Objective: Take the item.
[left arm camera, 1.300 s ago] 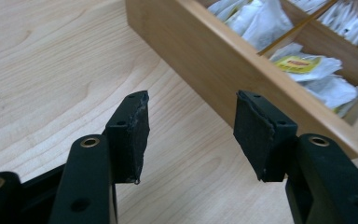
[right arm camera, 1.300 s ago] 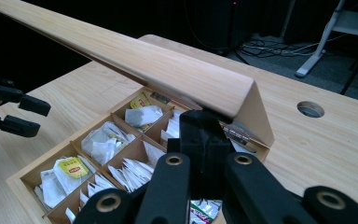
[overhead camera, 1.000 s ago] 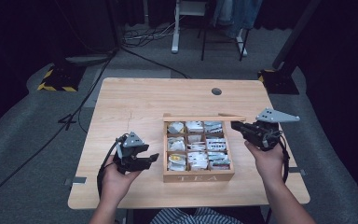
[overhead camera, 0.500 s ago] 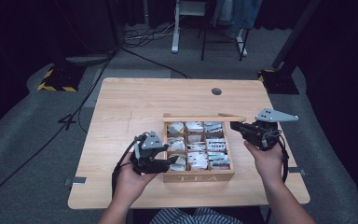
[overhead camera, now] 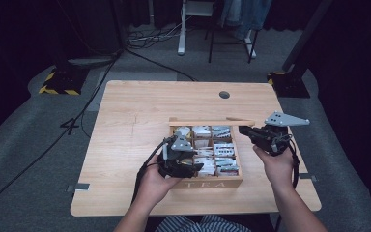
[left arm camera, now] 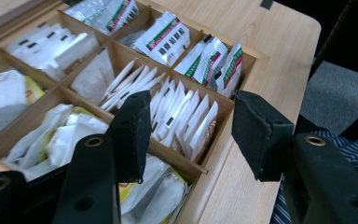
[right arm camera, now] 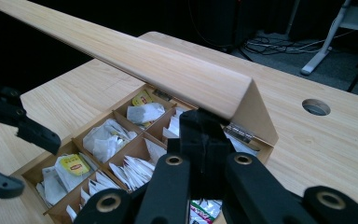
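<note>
**Lid could drop, packets could spill**

Wooden table (overhead camera: pixel 125 125) fills mid-frame of the high view; the tea box (overhead camera: pixel 207 182) sits lower centre on it. Its lid (right arm camera: pixel 135 56) stands open across the top of the right gripper view, and my right gripper (overhead camera: pixel 251 132) is pressed together against its edge, right of centre in the high view. If that hand slips, I judge the lid falls onto my left one. My left gripper (left arm camera: pixel 189 133) hovers spread, nothing between the jaws, over the box's near compartments. The white tea sachets (left arm camera: pixel 182 112) stand loosely packed at centre; coming in skewed could catch a divider or drag several out.
</note>
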`<state>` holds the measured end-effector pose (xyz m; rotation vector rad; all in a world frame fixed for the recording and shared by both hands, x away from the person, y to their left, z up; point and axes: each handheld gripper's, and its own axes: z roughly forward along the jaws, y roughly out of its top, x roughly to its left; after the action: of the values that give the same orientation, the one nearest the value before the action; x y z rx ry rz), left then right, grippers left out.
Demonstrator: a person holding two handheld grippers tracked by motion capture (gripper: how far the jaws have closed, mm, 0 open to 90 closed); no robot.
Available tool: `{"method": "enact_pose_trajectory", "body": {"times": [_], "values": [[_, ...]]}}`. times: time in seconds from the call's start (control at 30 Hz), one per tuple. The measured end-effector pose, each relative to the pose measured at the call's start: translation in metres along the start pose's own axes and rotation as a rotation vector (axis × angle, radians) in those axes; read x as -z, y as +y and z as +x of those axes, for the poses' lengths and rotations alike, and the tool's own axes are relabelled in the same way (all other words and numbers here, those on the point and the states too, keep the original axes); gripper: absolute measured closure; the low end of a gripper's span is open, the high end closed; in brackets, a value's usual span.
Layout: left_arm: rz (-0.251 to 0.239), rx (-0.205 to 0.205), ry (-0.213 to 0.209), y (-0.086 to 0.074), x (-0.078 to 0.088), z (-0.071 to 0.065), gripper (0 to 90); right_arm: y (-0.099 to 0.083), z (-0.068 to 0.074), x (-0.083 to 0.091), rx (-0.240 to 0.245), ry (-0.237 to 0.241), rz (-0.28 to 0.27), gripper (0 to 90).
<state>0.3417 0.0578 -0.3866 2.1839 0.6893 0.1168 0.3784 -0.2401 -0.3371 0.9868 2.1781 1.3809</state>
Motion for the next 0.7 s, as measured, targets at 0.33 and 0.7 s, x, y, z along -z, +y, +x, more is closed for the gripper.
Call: {"method": "enact_pose_trajectory", "body": {"times": [0.33, 0.7], "values": [[0.034, -0.006, -0.074, 0.001, -0.026, -0.004, 54.2, 0.0, 0.0, 0.0, -0.002, 0.003, -0.003, 90.0], [0.091, 0.008, -0.089, -0.005, -0.046, -0.001, 64.2, -0.001, 0.002, -0.005, 0.006, 0.019, 0.01, 90.0]]}}
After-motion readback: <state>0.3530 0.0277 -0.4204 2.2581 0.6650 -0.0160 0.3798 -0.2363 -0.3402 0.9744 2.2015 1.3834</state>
